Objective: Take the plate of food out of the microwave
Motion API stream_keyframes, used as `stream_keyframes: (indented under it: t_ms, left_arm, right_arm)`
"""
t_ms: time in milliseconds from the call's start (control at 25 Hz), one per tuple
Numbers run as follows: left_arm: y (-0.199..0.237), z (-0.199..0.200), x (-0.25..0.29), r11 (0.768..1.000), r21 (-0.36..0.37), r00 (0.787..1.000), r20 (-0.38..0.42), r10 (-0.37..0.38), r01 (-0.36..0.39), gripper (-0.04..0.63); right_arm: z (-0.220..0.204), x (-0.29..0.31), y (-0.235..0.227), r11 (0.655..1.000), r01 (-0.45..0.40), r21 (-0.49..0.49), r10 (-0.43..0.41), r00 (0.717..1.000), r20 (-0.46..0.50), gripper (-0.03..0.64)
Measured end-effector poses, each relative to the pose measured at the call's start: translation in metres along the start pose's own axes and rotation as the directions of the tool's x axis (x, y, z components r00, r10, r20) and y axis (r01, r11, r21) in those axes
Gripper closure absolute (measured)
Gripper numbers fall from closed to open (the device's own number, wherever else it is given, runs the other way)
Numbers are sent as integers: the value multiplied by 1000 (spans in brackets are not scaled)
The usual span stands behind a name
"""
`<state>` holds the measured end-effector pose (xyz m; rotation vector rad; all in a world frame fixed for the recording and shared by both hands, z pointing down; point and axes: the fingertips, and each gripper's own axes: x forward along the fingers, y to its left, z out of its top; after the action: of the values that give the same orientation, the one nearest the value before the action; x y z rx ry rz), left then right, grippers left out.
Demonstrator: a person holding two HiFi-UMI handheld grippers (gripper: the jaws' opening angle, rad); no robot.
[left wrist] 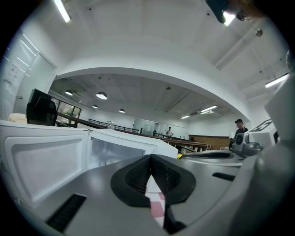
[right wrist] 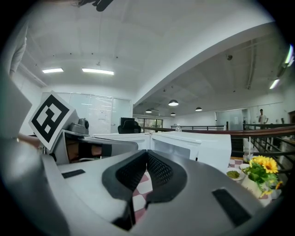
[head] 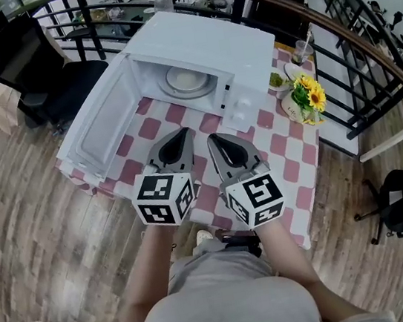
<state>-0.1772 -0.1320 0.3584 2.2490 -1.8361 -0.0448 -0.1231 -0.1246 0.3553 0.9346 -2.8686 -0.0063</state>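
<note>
Clearly, with my left tool (head: 182, 133) and right tool (head: 213, 140) both closed on nothing short of the open microwave (head: 244, 45), I judged they should open before reaching level for the plate (head: 188, 81) inside.

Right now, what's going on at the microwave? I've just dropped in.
A person holds a gripper in each hand in front of the microwave, whose door stands wide open. The plate sits inside, untouched. The left gripper and right gripper are side by side over the checked table, short of the opening. Both have their jaws together and hold nothing. The plate is not yet out.
</note>
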Motion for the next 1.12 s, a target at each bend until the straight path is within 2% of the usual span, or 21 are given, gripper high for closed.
stream_keyframes:
  t_ms: [320, 560, 840, 1120]
  left_arm:
    - [8, 0, 19, 1000, -19, 1000, -9, -14, 14, 592]
    - [24, -3, 30, 999, -47, 1000, -23, 2, -3, 592]
    - [45, -2, 49, 998, -62, 999, -47, -28, 25, 592]
    - [70, -6, 73, 991, -131, 996, -75, -51, 41, 592]
  right_arm:
    - [-3, 5, -12, 1000, 22, -10, -22, 1000, -18, 592]
    - [-6, 15, -13, 999, 37, -7, -37, 999, -27, 592]
    - [-5, 35, -19, 996, 88, 14, -88, 996, -27, 592]
    - [-9, 58, -27, 990, 141, 22, -139, 989, -56, 592]
